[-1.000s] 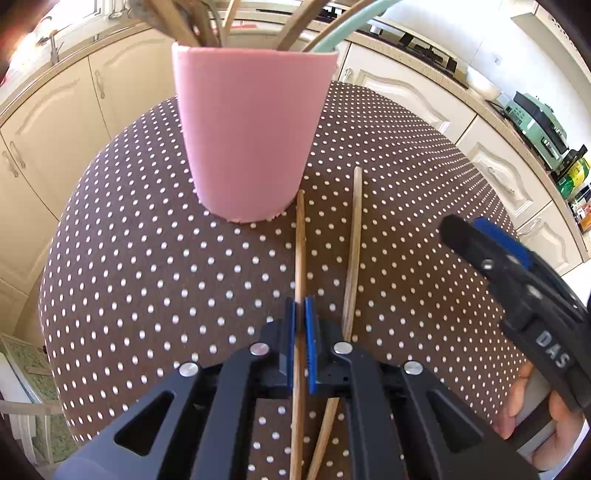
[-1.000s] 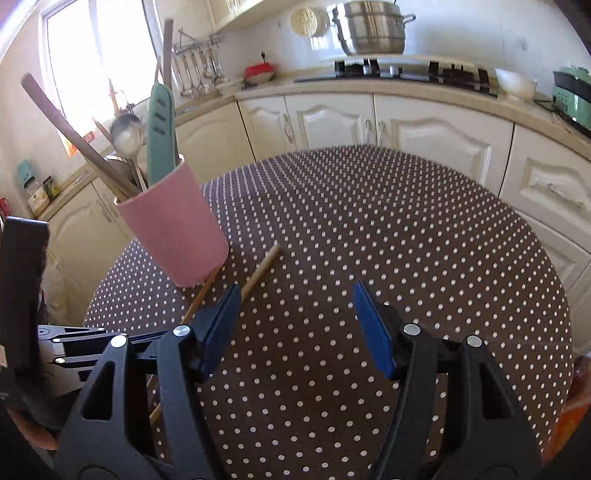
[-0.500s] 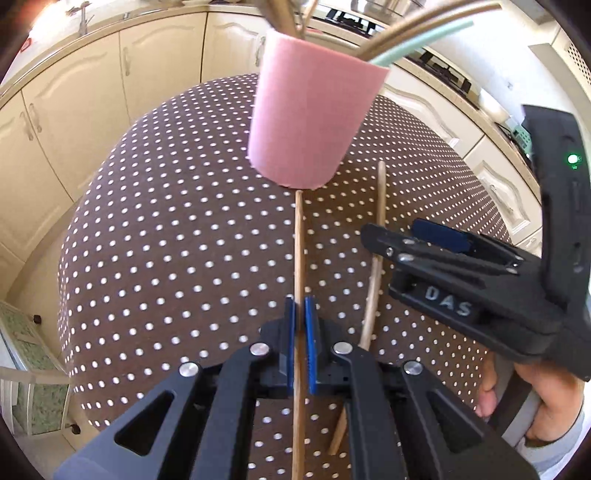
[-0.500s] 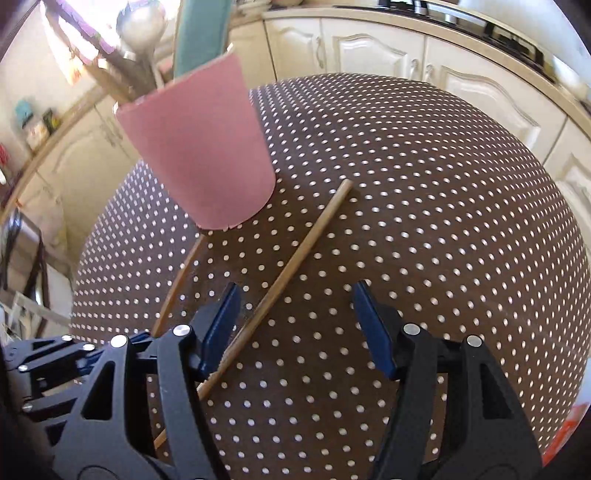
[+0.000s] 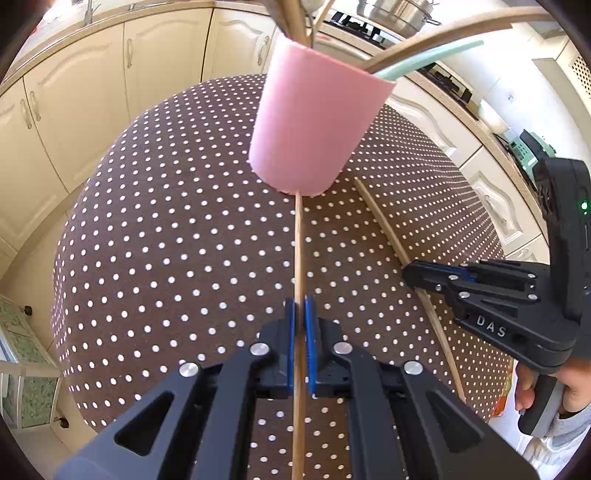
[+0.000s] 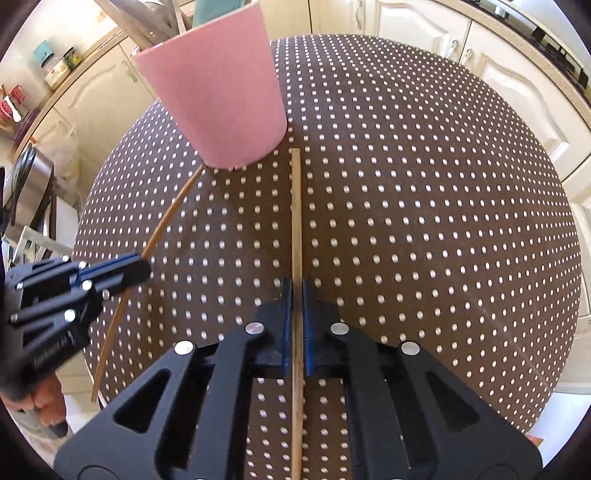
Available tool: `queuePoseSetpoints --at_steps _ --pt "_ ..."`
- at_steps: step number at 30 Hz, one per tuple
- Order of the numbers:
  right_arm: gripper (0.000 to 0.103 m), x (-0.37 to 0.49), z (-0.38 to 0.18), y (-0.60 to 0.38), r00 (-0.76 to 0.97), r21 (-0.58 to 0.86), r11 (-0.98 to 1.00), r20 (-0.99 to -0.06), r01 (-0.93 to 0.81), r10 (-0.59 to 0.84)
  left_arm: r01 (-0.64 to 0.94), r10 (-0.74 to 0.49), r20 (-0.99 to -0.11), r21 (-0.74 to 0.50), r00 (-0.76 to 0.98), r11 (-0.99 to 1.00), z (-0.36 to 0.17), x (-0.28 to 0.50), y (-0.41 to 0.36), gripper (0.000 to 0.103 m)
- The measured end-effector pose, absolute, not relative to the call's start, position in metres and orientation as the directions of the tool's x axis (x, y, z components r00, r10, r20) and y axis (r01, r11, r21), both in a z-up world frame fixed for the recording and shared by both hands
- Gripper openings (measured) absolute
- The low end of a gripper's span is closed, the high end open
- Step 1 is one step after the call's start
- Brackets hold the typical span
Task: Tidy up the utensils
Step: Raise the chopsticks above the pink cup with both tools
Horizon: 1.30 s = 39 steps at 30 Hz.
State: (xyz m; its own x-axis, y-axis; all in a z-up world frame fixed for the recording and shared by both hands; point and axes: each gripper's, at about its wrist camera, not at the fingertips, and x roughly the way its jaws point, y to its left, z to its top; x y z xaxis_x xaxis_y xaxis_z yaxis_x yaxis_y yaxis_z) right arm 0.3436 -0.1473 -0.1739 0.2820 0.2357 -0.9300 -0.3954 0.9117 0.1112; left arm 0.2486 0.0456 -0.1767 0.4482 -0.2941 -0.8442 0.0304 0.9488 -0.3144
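A pink cup holding several utensils stands on the brown dotted table. Two wooden chopsticks lie in front of it. My left gripper is shut on the left chopstick, whose far tip reaches the cup's base. The right chopstick runs straight between my right gripper's blue pads; its jaws are closing and the pads press on the stick. Seen from the other side, the left gripper grips the left chopstick, and the right gripper sits on the right chopstick.
Cream kitchen cabinets ring the round table. A stove with a steel pot stands on the counter behind. A person's hand holds the right gripper's handle at the table's right edge. Jars stand on the left counter.
My right gripper swung down over the right chopstick and its jaws closed on it. The left gripper drew back from the cup, still gripping its chopstick.
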Motion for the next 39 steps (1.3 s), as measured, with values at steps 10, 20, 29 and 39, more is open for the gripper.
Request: queuePoseSetpoints --at_steps 10,20,29,39 --pt "0.006 0.316 -0.154 -0.163 0.421 0.197 0.914 -0.839 -0.354 0.344 0.069 -0.31 -0.785 -0.326 0.536 0.943 -0.155 0.238 0.039 0.005" --pt "0.006 0.265 -0.09 -0.209 0.676 0.344 0.857 -0.528 -0.384 0.514 0.174 -0.338 -0.547 -0.33 0.766 0.928 -0.102 0.198 0.046 0.005" --pt "0.006 0.278 -0.058 -0.185 0.788 0.374 0.827 -0.302 -0.42 0.537 0.271 -0.349 -0.275 -0.284 0.896 0.92 -0.053 0.203 0.021 0.005" --pt "0.006 0.313 -0.046 -0.186 0.851 0.44 0.801 -0.139 -0.406 0.507 0.264 -0.287 -0.059 -0.247 0.956 0.932 -0.035 0.226 0.006 0.005"
